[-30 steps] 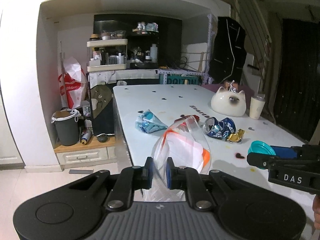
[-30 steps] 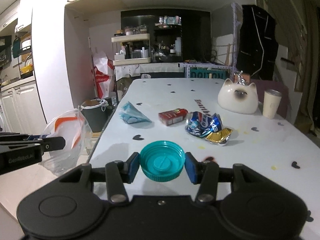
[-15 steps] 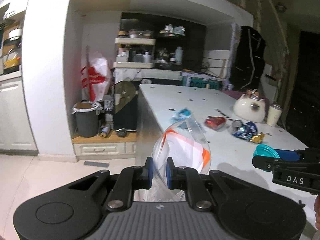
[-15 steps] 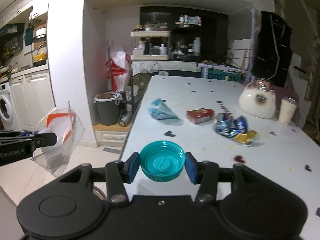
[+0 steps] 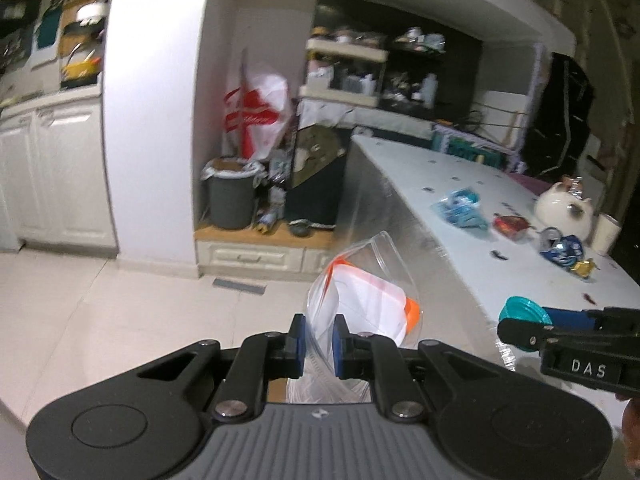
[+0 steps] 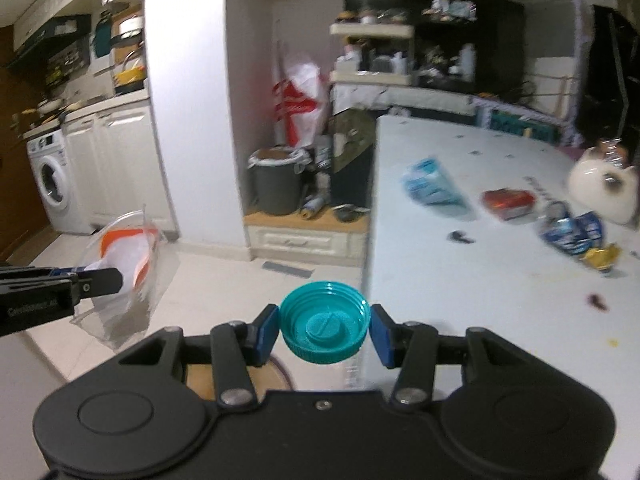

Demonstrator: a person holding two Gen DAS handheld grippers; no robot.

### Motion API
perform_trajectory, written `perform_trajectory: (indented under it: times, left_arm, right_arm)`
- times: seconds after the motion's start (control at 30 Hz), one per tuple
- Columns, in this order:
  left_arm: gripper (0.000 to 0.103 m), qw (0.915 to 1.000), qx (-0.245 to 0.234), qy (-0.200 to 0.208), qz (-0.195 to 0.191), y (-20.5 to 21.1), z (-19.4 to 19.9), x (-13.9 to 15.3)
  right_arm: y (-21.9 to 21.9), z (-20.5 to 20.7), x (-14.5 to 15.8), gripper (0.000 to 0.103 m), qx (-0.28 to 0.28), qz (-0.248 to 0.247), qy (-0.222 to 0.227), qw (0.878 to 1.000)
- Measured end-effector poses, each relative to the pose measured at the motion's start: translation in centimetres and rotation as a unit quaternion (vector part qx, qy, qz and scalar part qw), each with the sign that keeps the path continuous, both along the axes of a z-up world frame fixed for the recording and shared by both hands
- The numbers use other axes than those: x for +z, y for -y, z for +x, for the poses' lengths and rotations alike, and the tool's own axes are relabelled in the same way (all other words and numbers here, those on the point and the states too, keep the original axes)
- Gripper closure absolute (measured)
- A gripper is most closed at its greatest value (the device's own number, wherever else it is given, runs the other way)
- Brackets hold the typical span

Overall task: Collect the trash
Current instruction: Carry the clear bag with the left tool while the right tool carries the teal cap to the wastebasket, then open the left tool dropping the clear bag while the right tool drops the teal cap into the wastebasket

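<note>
Both wrist views were lit by dim indoor light, brightest on the white pillar (image 5: pixel 152 92) and pale floor (image 5: pixel 100 312). The dark shelf recess (image 6: pixel 448 40) lost most detail in shadow. Motion blur smeared the table (image 6: pixel 480 280) litter, especially the blue wrapper (image 6: pixel 430 186) and red packet (image 6: pixel 508 203); the teal cap (image 6: pixel 324 322) stayed sharp. Fisheye distortion bowed straight edges, and black vignetting filled the corners. A soft sheen lay on the clear bag (image 5: pixel 360 300).
</note>
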State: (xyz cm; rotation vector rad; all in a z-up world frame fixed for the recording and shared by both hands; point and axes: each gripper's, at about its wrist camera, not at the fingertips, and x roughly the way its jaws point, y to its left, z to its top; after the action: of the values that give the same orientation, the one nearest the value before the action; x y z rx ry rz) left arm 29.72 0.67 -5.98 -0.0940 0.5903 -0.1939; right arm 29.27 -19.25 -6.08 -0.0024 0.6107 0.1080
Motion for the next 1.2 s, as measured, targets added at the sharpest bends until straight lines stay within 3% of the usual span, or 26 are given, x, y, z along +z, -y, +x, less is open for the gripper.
perform_trajectory:
  times: [0.23,0.47,0.73,0.83,1.03,1.2]
  left_arm:
    - [0.089,0.9976,0.031,-0.06,-0.019,-3.9,2.1,-3.6]
    - [0.089,0.9873,0.057,-0.14,-0.049,-6.5,4.8,-9.2]
    - [0.089,0.9623,0.116,-0.222,-0.105,-8.3,7.3,-15.7]
    - [0.089,0.9484,0.151,-0.247,-0.129,-9.0,7.9,-17.7]
    - [0.088,0.924,0.213,-0.27,-0.167,-9.6,8.3,-20.4]
    - [0.087,0.9137,0.247,-0.277,-0.165,-9.7,8.2,-21.4]
  right_arm:
    - [-4.3,3.2,-4.0,0.053,0.043,0.002,-0.057,0.997]
    - [-6.7,7.2,-9.0,0.053,0.067,0.016,-0.145,0.987]
    - [-8.6,11.4,-13.2,0.053,0.074,0.015,-0.221,0.972]
    - [-8.7,12.8,-14.1,0.053,0.079,0.023,-0.247,0.966]
    - [-8.8,15.1,-15.5,0.053,0.077,0.009,-0.273,0.959]
    - [-9.2,16.0,-16.8,0.053,0.081,0.009,-0.308,0.948]
